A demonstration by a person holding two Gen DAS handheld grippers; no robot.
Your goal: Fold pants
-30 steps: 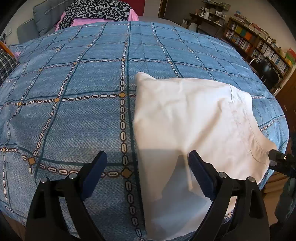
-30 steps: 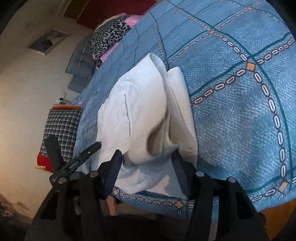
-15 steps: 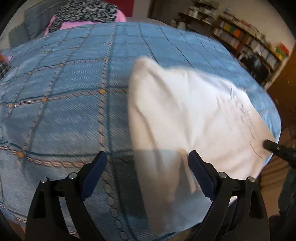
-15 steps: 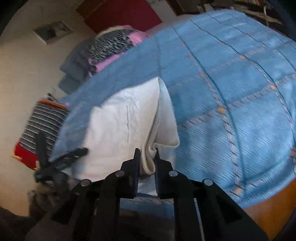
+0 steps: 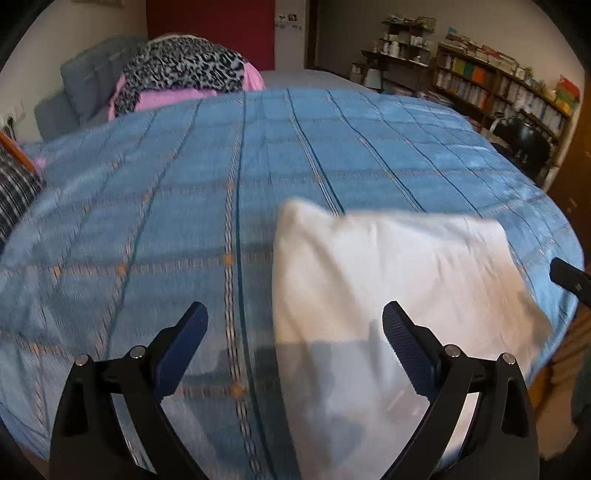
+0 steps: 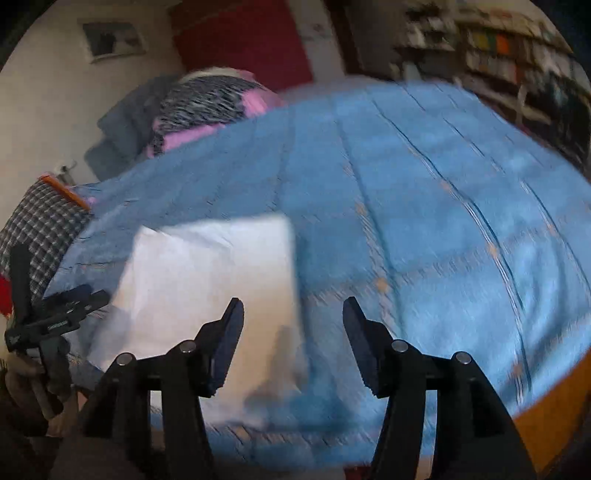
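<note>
Pants (image 5: 399, 280), white and folded into a flat packet, lie on the blue bedspread (image 5: 229, 184) near its edge. The left gripper (image 5: 295, 339) hovers, jaws widening, nothing between them. The right gripper (image 6: 293, 336) is opening too, empty. Best now: lift both clear without snagging the top layer.

Behind the blue checked bedspread (image 5: 332, 155) stood a red wall panel (image 5: 210, 33); crowded bookshelves (image 5: 498, 92) lined its right side.

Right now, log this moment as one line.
task: fold pants | white folded cloth pants: flat on blue patterned bedspread | left gripper: opening, empty | right gripper: opening, empty
</note>
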